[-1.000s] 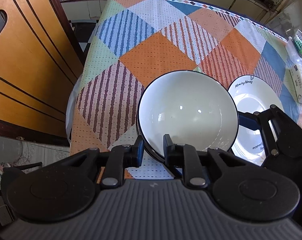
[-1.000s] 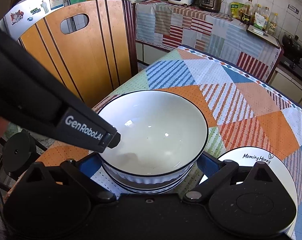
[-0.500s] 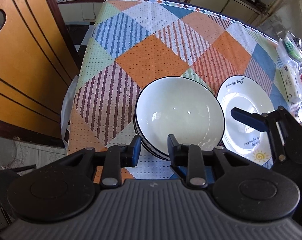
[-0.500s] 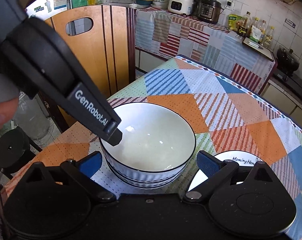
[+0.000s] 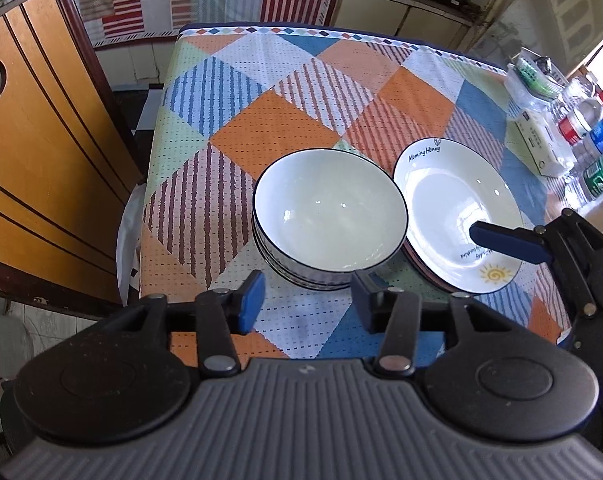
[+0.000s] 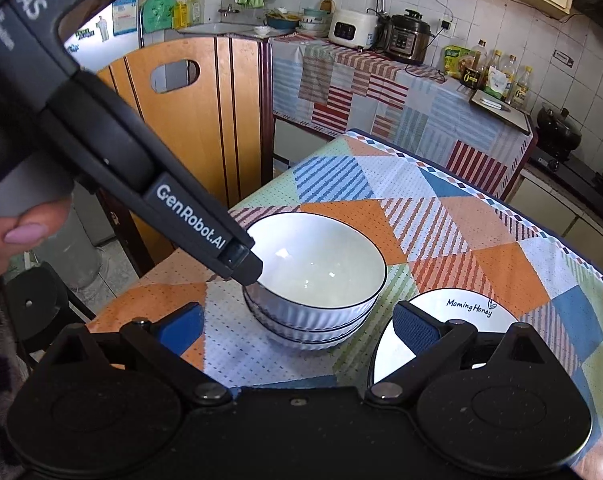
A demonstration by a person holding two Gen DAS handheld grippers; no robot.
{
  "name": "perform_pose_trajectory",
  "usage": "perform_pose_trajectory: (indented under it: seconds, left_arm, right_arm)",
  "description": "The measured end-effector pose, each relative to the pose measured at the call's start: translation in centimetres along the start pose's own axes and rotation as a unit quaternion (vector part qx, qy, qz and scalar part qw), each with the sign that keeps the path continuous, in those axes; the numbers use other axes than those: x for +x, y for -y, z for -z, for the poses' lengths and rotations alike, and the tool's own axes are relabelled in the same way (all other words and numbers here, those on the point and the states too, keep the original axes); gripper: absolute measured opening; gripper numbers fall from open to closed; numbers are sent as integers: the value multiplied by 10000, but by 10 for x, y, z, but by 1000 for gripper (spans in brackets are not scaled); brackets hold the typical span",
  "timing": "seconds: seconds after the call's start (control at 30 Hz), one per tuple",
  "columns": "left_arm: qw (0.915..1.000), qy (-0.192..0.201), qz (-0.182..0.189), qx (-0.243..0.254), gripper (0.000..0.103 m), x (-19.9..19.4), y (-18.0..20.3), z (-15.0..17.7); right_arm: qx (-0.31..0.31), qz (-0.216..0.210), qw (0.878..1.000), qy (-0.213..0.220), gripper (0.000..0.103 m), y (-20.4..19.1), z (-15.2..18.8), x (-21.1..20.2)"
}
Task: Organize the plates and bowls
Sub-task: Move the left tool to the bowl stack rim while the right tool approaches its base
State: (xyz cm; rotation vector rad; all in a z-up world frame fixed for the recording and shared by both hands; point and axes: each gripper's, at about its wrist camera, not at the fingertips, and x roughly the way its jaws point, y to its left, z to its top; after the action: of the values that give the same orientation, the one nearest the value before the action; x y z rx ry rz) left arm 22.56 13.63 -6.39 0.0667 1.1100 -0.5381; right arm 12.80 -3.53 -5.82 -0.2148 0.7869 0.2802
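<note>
While the white bowls [image 5: 328,216] sit nested in a stack on the patterned counter [image 5: 269,128], a "Morning Honey" plate [image 5: 449,200] lies just beside them on the right. Short of the stack, the left claw [image 5: 307,300] hangs with fingers apart, holding nothing. Over the plate's near edge, the right claw [image 6: 297,330] is likewise spread wide and empty.

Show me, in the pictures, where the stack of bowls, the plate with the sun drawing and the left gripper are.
stack of bowls [image 5: 329,216], left wrist view, inside of the top bowl.
plate [image 5: 441,196], left wrist view, bare white centre.
left gripper [image 5: 307,298], left wrist view, midway between its open fingertips.
</note>
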Motion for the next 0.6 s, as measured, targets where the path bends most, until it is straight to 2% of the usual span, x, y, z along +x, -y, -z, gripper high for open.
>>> perform_pose_trajectory:
  seconds: [0.17,0.3,0.4,0.5,0.6]
  left_arm:
    - [9996,270,-10,51,63,-5,-6,12]
    - [9990,440,81,-58,64,-6,-17,18]
    - [9968,540,361,-460,64,1,-32,18]
    - [9928,618,606,-827,64,9,-46,19]
    - [9894,776,791,-936,64,14,-52,20]
  right_arm:
    - [161,-154,9992,336,102,-3,19,-12]
    - [199,-163,9983,518,102,-4,40,-2]
    - [175,-160,9988,422,102,-5,52,15]
    - [407,-105,9989,216,102,-2,59,34]
    - [671,-127,9977,32,102,2,62,50]
